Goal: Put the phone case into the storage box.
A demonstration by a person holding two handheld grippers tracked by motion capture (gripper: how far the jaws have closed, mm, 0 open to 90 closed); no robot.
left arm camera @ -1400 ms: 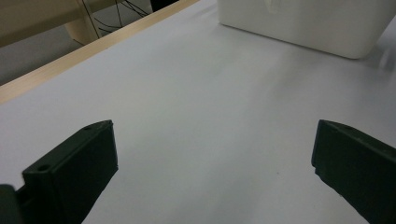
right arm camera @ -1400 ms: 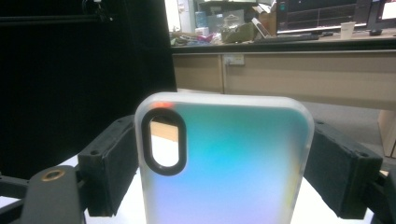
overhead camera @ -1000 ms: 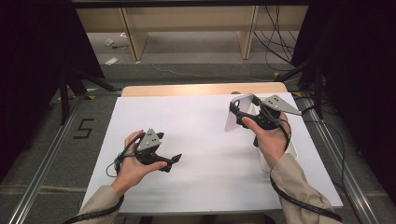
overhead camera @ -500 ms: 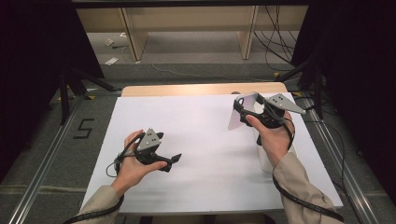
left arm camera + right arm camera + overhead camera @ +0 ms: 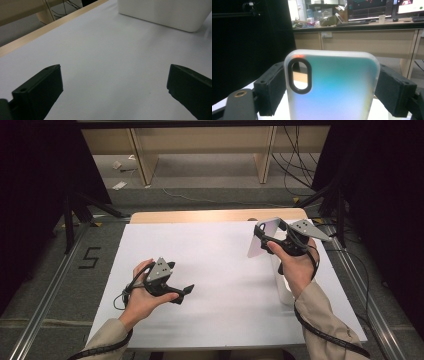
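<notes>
The right gripper [image 5: 267,236] holds a phone case [image 5: 332,85] clamped across its width, one jaw on each long side, so the case's long axis runs out along the jaws and away from the hand. In the high view the case [image 5: 261,239] hangs in the air above the far right part of the worktop [image 5: 220,270], tilted, its free end pointing toward the far edge and a little toward the middle. In the right gripper view the camera cut-out sits at the upper left of the frosted back. A white box [image 5: 283,285] stands on the worktop just under the right forearm, near the right edge; in the left gripper view it [image 5: 162,12] lies well ahead of that gripper's jaws.

The left gripper [image 5: 184,292] rests low over the near left part of the worktop, jaws wide with nothing between them. The right hand is the one nearer the box, so any set-down there falls to it.

Against the earlier frames, the right gripper has drifted slightly toward the right edge with the case in the same grip; the left has not shifted.
</notes>
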